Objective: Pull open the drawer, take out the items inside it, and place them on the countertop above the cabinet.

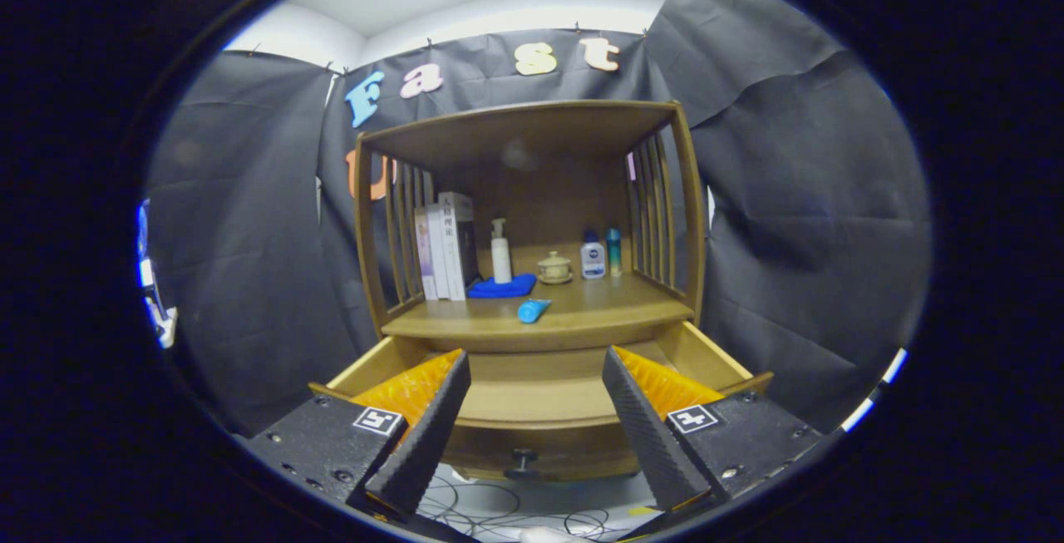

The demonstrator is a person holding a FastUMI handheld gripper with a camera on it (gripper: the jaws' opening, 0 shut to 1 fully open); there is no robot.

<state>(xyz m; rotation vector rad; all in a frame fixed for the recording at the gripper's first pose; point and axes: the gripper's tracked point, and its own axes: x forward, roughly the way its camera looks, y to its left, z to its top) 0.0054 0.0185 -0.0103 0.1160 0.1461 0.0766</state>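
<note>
A wooden cabinet stands ahead with its drawer (532, 410) pulled out toward me; the drawer's dark knob (522, 464) shows on its front panel. I see only bare wood inside the drawer. On the countertop (582, 314) above it, near the front edge, lies a small blue item (533, 310). My gripper (536, 381) is open, held back from the cabinet, its fingers spread on either side of the drawer with nothing between them.
Further back on the countertop stand several books (445, 248), a white pump bottle (500, 252), a folded blue cloth (503, 287), a small lidded jar (554, 269) and two small bottles (600, 254). Slatted sides and a top board enclose the shelf. Cables (499, 514) lie on the floor below.
</note>
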